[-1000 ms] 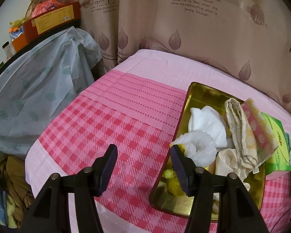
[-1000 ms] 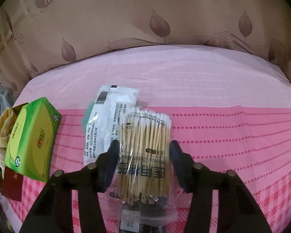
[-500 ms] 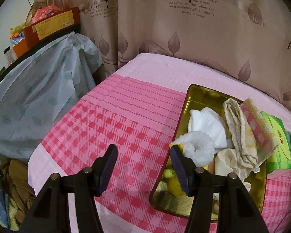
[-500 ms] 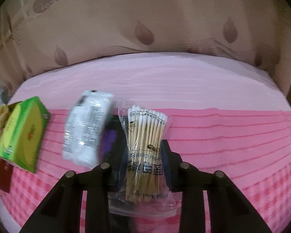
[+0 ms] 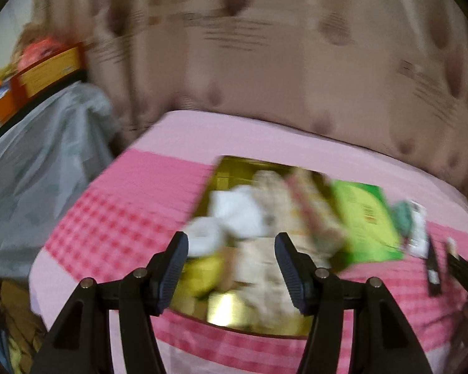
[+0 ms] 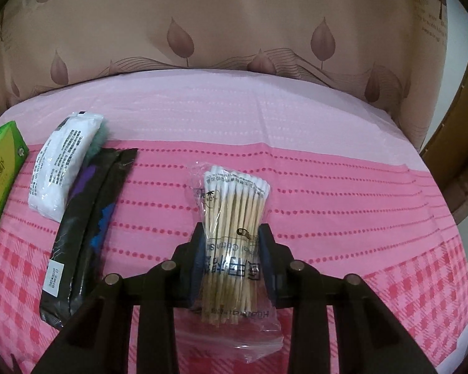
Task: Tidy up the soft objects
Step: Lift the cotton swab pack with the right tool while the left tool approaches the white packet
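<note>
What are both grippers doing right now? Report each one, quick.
Left gripper: open, holding nothing, above the gold metal tray.
Right gripper: just closed on the clear plastic bag of wooden cotton swabs.

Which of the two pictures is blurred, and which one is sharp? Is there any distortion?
Left wrist view: motion blur smears the gold tray and the curtain; only the left claw stays crisp. Right wrist view: sharp, the print on the cotton swab bag is readable. Both: fisheye bending, dark corners.

Dim warm light, left view motion-blurred.
</note>
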### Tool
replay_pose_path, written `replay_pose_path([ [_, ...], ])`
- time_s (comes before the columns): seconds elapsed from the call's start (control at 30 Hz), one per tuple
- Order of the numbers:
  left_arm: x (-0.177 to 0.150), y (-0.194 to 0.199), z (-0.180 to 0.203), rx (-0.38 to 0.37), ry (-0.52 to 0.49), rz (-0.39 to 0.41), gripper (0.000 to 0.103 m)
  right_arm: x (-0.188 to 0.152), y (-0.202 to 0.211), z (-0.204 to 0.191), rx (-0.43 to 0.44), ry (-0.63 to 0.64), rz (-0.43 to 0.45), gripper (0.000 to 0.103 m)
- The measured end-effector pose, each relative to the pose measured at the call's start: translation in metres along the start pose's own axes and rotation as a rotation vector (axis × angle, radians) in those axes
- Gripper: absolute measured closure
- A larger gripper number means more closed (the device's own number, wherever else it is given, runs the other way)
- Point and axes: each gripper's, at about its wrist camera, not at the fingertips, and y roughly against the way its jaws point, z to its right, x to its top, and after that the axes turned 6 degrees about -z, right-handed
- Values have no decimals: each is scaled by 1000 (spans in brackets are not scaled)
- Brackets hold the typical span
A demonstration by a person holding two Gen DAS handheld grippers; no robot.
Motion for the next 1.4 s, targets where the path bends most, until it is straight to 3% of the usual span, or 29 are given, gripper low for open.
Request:
replay_pose_path([
  [0.1, 1, 10, 46, -60, -95, 10, 38, 0, -1, 5, 25, -16, -1, 74],
  [0.3, -8, 7, 134, -163, -261, -42, 37, -5, 0, 15, 35, -39, -3, 74],
  [0.53, -5, -26, 214, -277, -308, -168, 37, -10, -2, 31, 58, -82, -4, 73],
  [0.97, 13, -98, 304, -284, -349, -287, 37, -10, -5, 38, 82, -86, -7, 69],
  [1.4, 18, -152, 327, -179, -302, -365, 37, -11, -7, 38, 112, -94, -5, 66],
])
